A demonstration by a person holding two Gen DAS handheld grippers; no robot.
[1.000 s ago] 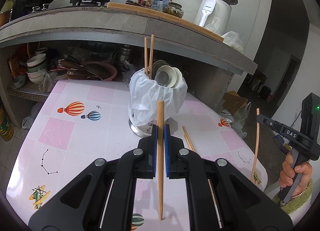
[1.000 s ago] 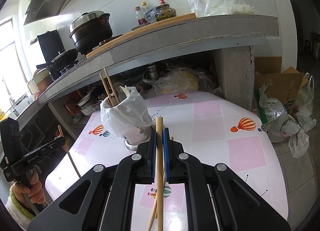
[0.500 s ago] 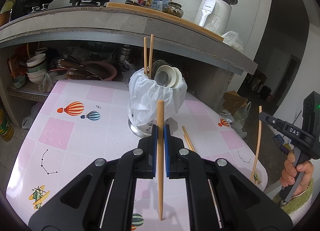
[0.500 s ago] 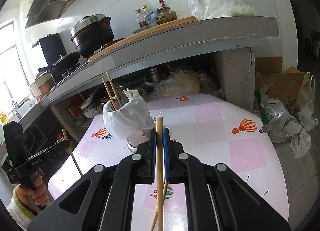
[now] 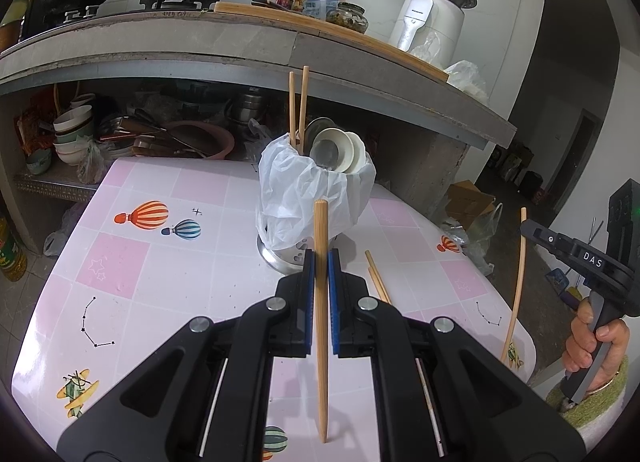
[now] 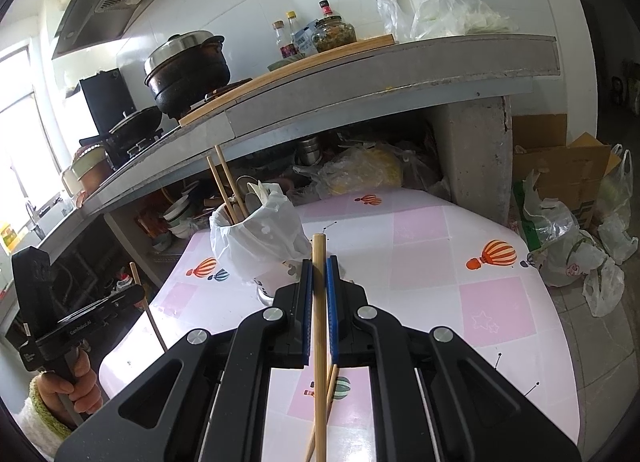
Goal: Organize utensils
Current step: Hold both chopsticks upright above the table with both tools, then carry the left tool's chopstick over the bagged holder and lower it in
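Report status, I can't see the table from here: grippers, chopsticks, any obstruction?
Left gripper shut on chopstick. Right gripper shut on another chopstick. Bag-lined holder ahead, path clear.

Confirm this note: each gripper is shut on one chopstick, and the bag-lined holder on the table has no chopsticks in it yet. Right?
Not quite. Both wrist views show two chopsticks already standing in the bag-lined holder. The rest holds: left gripper and right gripper each clamp one chopstick.

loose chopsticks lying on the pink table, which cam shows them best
The left wrist view: the two loose wooden chopsticks lie in plain sight right of the fingers. The right wrist view shows only their ends, behind the held chopstick.
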